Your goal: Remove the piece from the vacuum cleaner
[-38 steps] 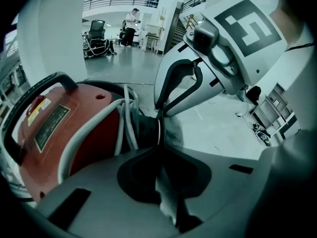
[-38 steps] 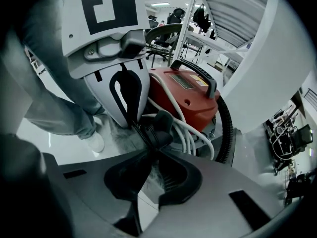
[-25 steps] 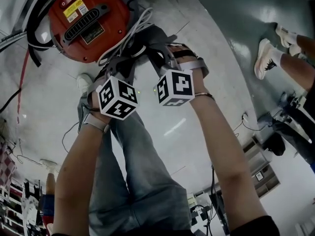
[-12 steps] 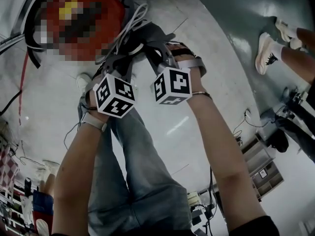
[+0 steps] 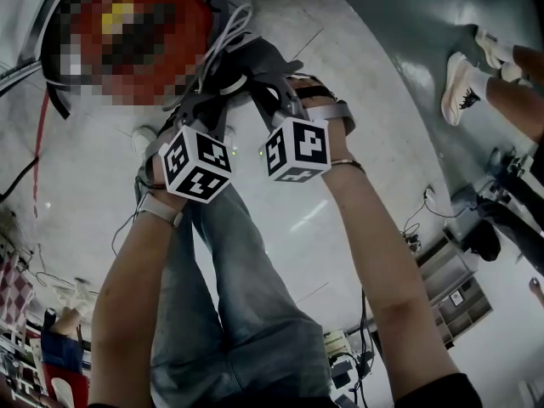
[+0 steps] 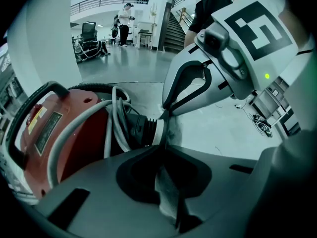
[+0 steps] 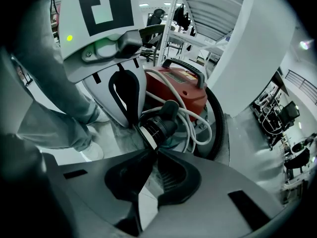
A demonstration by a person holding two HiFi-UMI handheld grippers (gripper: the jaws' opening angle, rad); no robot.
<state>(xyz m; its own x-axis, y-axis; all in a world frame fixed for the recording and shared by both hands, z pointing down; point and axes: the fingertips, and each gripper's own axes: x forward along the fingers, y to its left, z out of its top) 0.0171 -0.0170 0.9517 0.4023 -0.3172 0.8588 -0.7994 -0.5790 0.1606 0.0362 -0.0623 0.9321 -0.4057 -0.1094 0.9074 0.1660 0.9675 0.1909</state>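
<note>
The red vacuum cleaner (image 6: pixel 54 133) lies on the floor, top left in the head view, with a black carry handle (image 7: pixel 185 66). A black ribbed hose connector (image 6: pixel 141 129) with a white rim (image 7: pixel 148 135) sticks out of it. My left gripper (image 6: pixel 162 147) is shut with its tips pinching that rim from one side. Opposite it, my right gripper (image 7: pixel 152 152) is shut on the same rim. Each gripper shows in the other's view, the right gripper (image 6: pixel 167 114) and the left gripper (image 7: pixel 133 123). In the head view the connector is hidden behind the grippers.
A grey-white cable (image 6: pixel 110 128) loops over the vacuum cleaner around the connector. A black ribbed hose (image 7: pixel 219 118) curves along its side. My jeans-clad legs (image 5: pixel 246 296) stand below the grippers. Another person's feet (image 5: pixel 463 100) are at the right, and shelving (image 5: pixel 455 300) is lower right.
Both marker cubes have shifted slightly left and toward the vacuum cleaner. The grips look the same.
</note>
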